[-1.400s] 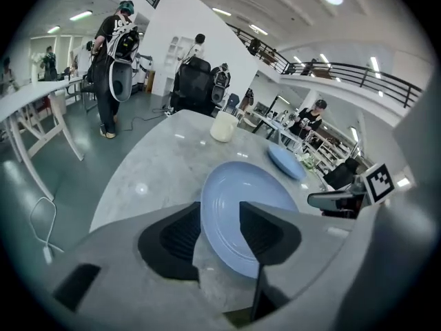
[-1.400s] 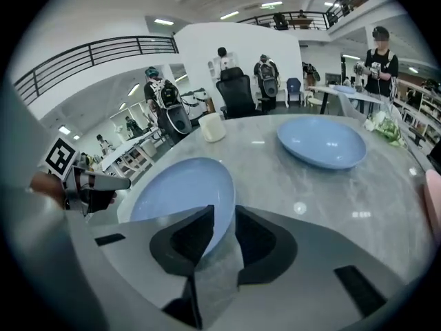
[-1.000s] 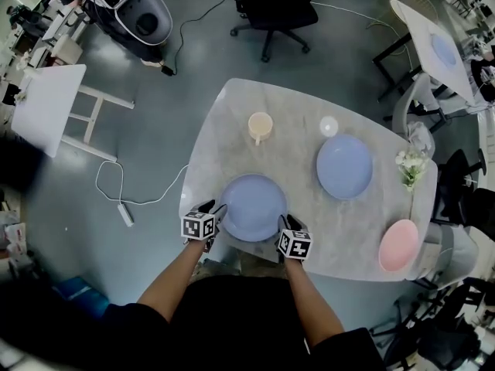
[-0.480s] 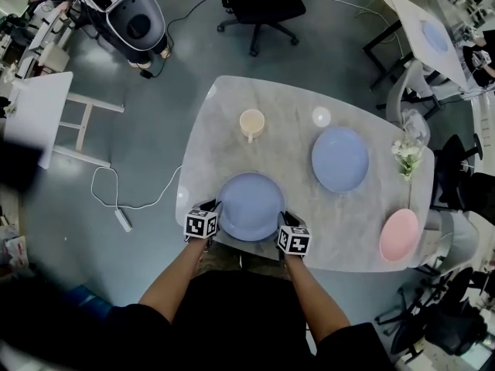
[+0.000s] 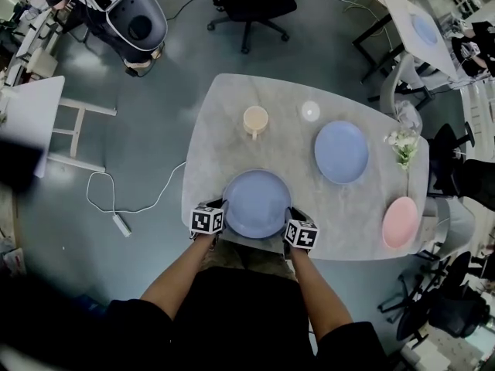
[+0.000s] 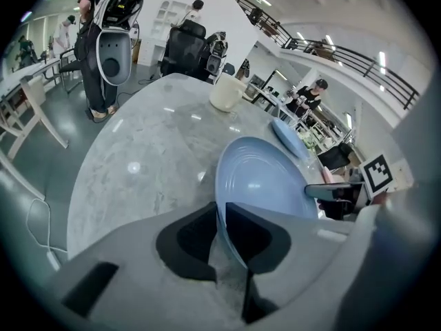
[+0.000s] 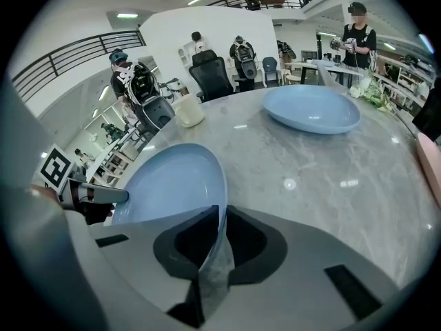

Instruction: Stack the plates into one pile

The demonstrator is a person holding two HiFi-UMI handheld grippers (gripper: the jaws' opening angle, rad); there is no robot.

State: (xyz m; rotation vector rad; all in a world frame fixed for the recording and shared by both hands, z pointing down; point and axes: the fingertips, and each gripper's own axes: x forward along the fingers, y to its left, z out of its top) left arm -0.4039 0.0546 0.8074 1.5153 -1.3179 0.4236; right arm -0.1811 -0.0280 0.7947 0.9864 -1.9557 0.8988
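Rim of near blue plate (image 5: 257, 203) pinched both sides: left gripper (image 5: 222, 209) jaws just closed on it, right gripper (image 5: 290, 217) grips too. Thin edge hold. Uneven lift, plate may slip, hit bench (image 5: 232, 122).

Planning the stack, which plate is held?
The near blue plate: left gripper just closed its jaws on it, right gripper pinches it; far blue plate, pink plate lie free.
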